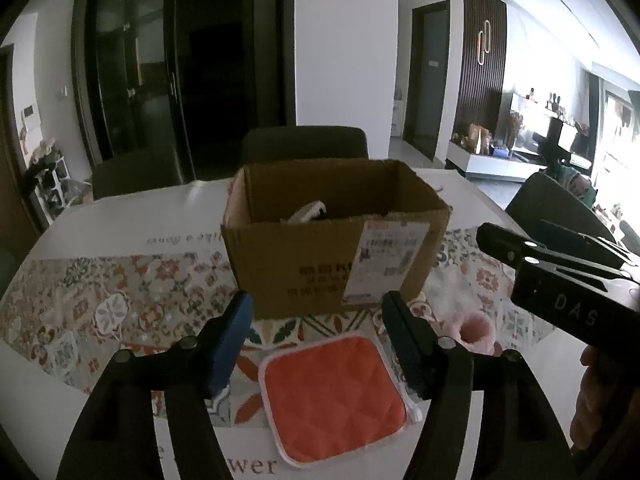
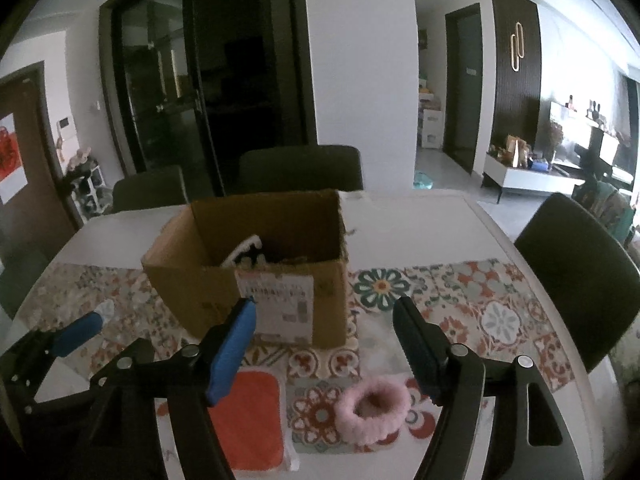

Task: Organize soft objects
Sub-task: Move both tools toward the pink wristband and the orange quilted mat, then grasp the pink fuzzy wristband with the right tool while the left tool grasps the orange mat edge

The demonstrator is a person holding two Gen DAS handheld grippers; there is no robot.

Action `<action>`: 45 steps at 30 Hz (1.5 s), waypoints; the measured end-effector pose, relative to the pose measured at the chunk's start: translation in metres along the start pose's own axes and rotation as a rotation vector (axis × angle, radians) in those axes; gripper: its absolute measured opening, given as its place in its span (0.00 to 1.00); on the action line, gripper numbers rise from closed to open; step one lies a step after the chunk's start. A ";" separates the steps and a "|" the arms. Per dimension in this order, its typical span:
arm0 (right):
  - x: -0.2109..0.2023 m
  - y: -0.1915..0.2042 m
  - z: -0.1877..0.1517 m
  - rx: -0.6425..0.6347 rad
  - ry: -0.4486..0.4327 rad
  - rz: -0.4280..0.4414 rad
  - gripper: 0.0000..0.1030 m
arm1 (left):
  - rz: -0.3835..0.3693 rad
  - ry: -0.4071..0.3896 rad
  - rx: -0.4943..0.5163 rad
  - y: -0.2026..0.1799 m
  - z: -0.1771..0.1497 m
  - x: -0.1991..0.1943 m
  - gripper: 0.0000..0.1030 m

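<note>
An orange quilted pot holder (image 1: 335, 396) with white trim lies flat on the table, below and between the fingers of my open, empty left gripper (image 1: 318, 308). It also shows in the right wrist view (image 2: 250, 420). A pink fluffy ring band (image 2: 372, 408) lies to its right, below my open, empty right gripper (image 2: 326, 316); in the left wrist view the band (image 1: 476, 330) is partly hidden by a finger. An open cardboard box (image 1: 332, 240) stands behind both, with a white-and-dark soft item (image 1: 308, 212) inside. The box also shows in the right wrist view (image 2: 256, 272).
A floral runner (image 2: 460, 300) crosses the white table (image 2: 420, 216). Dark chairs stand behind the table (image 1: 304, 144) and at its right (image 2: 576, 272). The right gripper's body (image 1: 568, 276) shows at the right of the left wrist view; the left gripper's finger (image 2: 78, 332) shows at the left of the right wrist view.
</note>
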State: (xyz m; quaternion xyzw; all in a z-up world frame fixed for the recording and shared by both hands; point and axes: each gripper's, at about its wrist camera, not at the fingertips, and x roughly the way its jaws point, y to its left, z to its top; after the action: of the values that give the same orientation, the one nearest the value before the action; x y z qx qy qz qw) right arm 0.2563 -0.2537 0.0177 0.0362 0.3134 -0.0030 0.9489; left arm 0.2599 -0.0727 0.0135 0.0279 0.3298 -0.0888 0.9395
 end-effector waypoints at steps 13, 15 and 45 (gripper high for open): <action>0.007 -0.017 -0.063 0.033 0.065 -0.032 0.76 | -0.011 0.104 0.055 -0.018 -0.049 0.019 0.72; 0.007 -0.018 -0.070 0.035 0.070 -0.035 0.79 | -0.014 0.112 0.062 -0.021 -0.054 0.020 0.73; 0.082 -0.045 -0.123 0.060 0.285 -0.038 0.79 | -0.128 0.346 0.104 -0.050 -0.111 0.090 0.83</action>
State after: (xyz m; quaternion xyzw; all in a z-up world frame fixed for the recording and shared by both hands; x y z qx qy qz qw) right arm 0.2483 -0.2887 -0.1324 0.0585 0.4454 -0.0250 0.8931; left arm 0.2513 -0.1224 -0.1290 0.0704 0.4825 -0.1592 0.8584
